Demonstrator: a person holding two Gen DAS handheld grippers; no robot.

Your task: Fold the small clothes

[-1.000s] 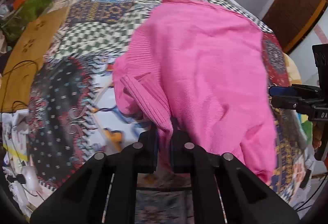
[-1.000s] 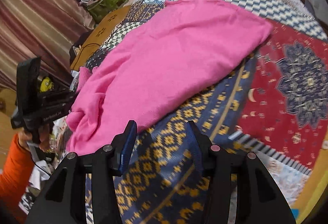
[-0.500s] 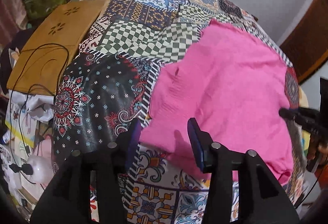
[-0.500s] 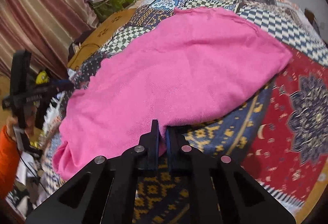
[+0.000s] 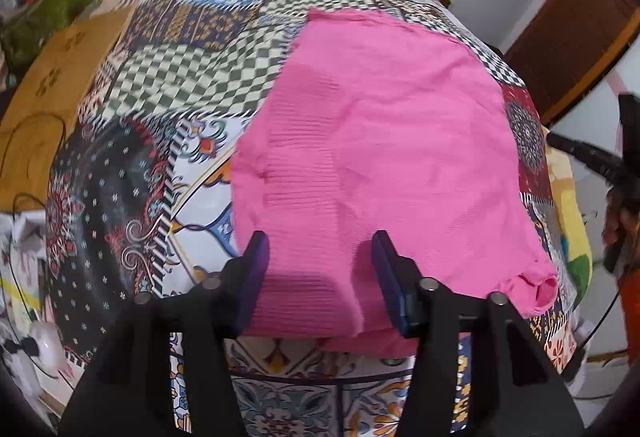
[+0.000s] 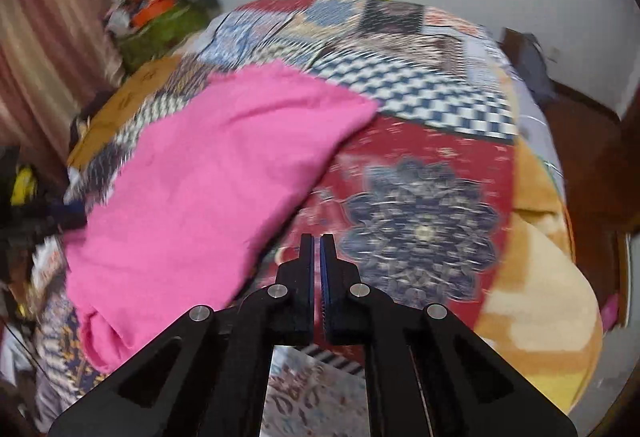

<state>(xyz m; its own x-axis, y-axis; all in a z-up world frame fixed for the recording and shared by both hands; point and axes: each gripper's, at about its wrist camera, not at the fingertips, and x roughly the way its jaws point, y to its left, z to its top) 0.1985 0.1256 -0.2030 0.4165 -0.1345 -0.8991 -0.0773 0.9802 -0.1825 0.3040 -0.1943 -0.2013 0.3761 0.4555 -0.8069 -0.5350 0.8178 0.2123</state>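
Observation:
A pink knit sweater (image 5: 380, 157) lies spread on the patchwork quilt (image 5: 160, 85), a sleeve cuff (image 5: 540, 287) poking out at its near right corner. My left gripper (image 5: 320, 251) hovers over the sweater's near edge. Its jaws are opening; the cloth lies under the gap and the pads do not press it. In the blurred right wrist view the sweater (image 6: 208, 189) is to the left. My right gripper (image 6: 318, 239) is shut with nothing in it, over a red patch of the quilt (image 6: 420, 221) beside the sweater. It also shows in the left view as the right gripper (image 5: 592, 157).
A tan mat (image 5: 52, 85) with a black cable (image 5: 24, 141) lies left of the quilt. A cluttered green bag (image 6: 160, 25) sits at the back left. A wooden door (image 5: 580, 17) stands on the right. An orange blanket (image 6: 540, 277) covers the near right.
My left gripper let go of the pink cuff and opened; the sweater now lies flatter. My right gripper shut at the sweater's edge, then swung right over the red patch, empty.

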